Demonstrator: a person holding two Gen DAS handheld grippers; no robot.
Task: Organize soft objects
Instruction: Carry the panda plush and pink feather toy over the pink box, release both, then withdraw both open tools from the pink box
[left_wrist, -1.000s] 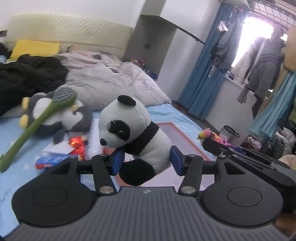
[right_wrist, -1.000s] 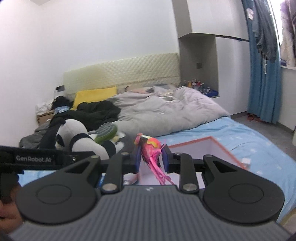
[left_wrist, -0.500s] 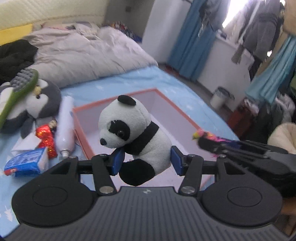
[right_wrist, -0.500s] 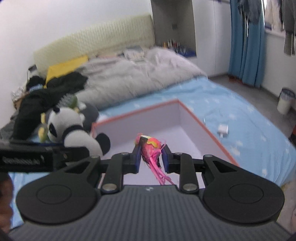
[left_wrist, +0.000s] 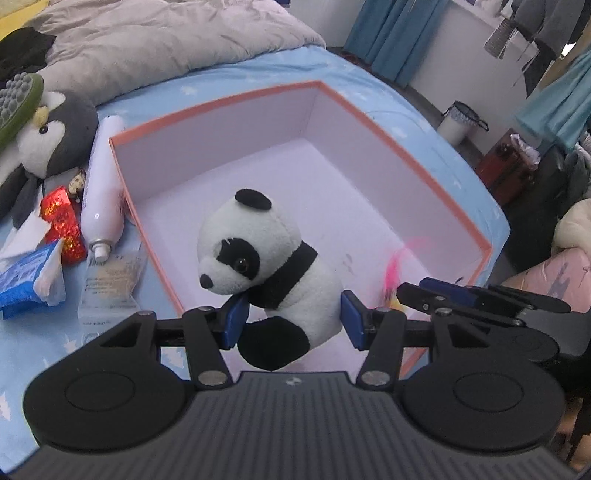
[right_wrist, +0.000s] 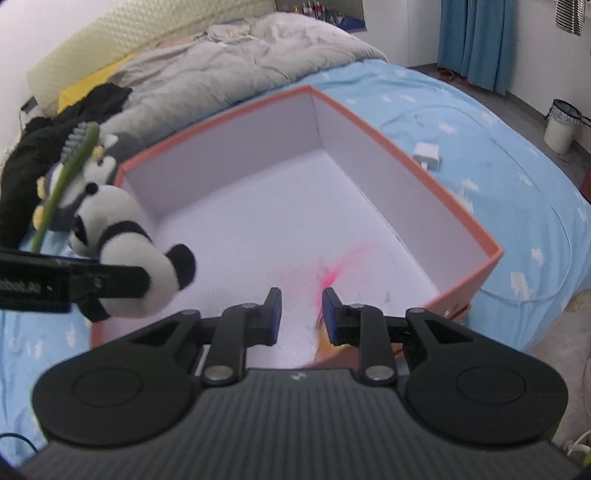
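On the blue bedsheet (left_wrist: 369, 85), left hand-held gripper (left_wrist: 291, 320) pinches panda (left_wrist: 266, 273); right's (right_wrist: 301, 314) grip unclear.

Black-and-white panda plush (left_wrist: 271, 273) at centre, orange-rimmed box (left_wrist: 424, 173) with pale lilac-white inside, light blue sheet (right_wrist: 480, 122) with small white marks, grey-and-white penguin plush (left_wrist: 44, 136) at left edge, pink-white bottle (left_wrist: 101, 177), red foil wrapper (left_wrist: 61, 225), teal-blue curtains (right_wrist: 476, 40) upper right

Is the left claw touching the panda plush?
Touching. The left wrist view shows both blue pads of the left claw pressed against the panda plush.
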